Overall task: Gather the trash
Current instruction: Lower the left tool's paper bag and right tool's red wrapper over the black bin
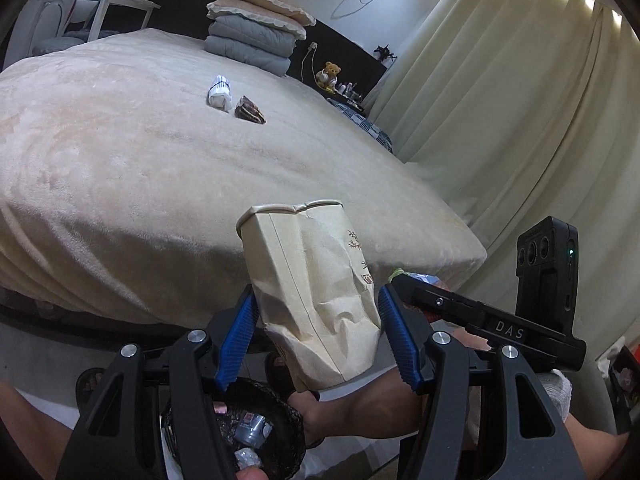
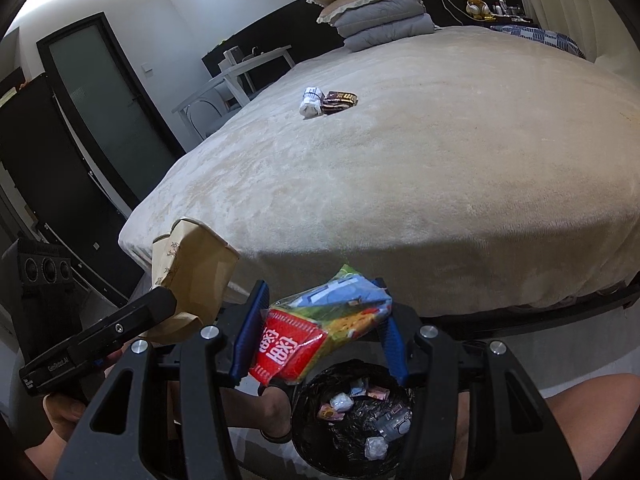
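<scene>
The left claw (image 1: 316,336) squeezes a light, crumply paper bag (image 1: 312,280); the right claw (image 2: 320,336) pinches a slippery snack wrapper (image 2: 320,328) over the bin (image 2: 356,420) below.

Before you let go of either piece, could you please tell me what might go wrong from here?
1. The crumpled brown paper bag in the left gripper sits beside the black-lined bin, not clearly over it, so it might land on the floor.
2. The colourful plastic snack wrapper in the right gripper is light and could drift past the rim.
</scene>
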Available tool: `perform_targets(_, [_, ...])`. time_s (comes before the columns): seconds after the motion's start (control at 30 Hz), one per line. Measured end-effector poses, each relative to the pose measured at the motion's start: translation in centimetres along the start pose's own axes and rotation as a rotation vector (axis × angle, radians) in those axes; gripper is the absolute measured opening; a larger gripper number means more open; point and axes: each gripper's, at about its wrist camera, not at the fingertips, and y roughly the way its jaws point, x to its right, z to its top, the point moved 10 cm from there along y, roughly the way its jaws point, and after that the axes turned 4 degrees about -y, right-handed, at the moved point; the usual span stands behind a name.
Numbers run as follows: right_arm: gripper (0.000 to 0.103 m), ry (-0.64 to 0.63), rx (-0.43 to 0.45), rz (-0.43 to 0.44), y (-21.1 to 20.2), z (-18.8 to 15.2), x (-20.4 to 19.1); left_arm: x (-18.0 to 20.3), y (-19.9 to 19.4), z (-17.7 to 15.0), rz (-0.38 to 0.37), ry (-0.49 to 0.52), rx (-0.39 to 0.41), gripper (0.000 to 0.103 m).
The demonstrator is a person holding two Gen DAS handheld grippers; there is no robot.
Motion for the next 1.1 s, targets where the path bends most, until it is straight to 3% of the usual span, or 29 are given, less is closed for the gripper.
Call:
perform_targets(0.33, [0.053, 0.034, -0.148, -0.023, 2.6, -2.8, 1.6, -1.6, 3.1, -3.8, 0.047, -0.067, -0.172, 0.059])
perform_targets(0.87, [0.053, 0.169, -0.515, -0.034, 9.0, -10.3, 3.7, -7.9, 6.6, -10.4, 0.201, -0.249, -0.473, 0.059])
perform_targets(1.1, [0.053, 0.231, -0.626, -0.012, 10.5, -12.8, 4.2, -8.5, 7.2, -12.3, 0.239, -0.243, -0.557, 0.059])
